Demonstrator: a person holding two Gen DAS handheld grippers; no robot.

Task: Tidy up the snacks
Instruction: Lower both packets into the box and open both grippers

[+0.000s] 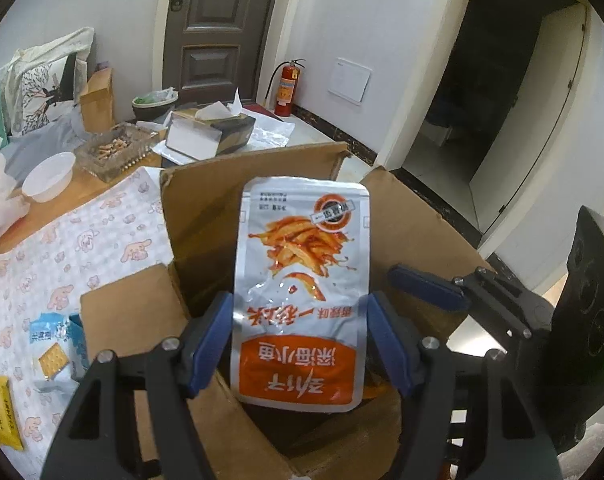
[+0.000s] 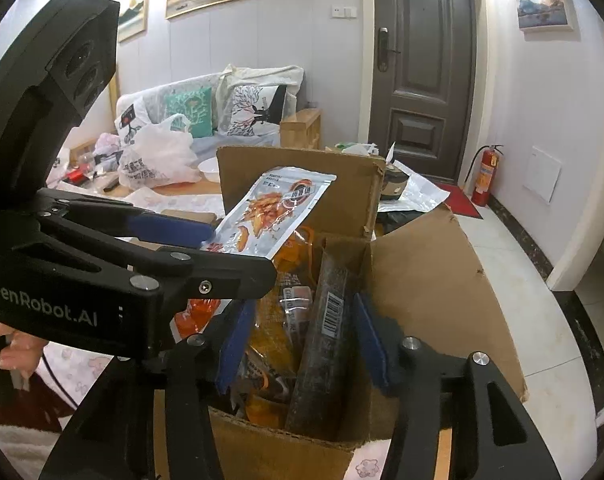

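My left gripper [image 1: 299, 344] holds a silver and orange snack packet [image 1: 302, 280] between its blue pads, over the open cardboard box [image 1: 205, 216]. The same packet [image 2: 269, 212] shows in the right wrist view, held flat above the box [image 2: 422, 280] by the left gripper [image 2: 221, 240]. My right gripper [image 2: 302, 340] is open over the box, its blue pads either side of a dark brown bar packet [image 2: 322, 344] that stands in the box among orange snack packets [image 2: 269, 344]. It does not grip the bar. The right gripper also shows in the left wrist view [image 1: 442, 292].
A blue cracker packet [image 1: 55, 344] and a yellow packet [image 1: 1, 412] lie on the patterned tablecloth [image 1: 61, 248]. Behind stand a white bowl [image 1: 47, 176], a glass ashtray [image 1: 113, 152], a tissue box [image 1: 209, 132] and a white plastic bag [image 2: 157, 160]. A fire extinguisher [image 2: 486, 176] stands by the door.
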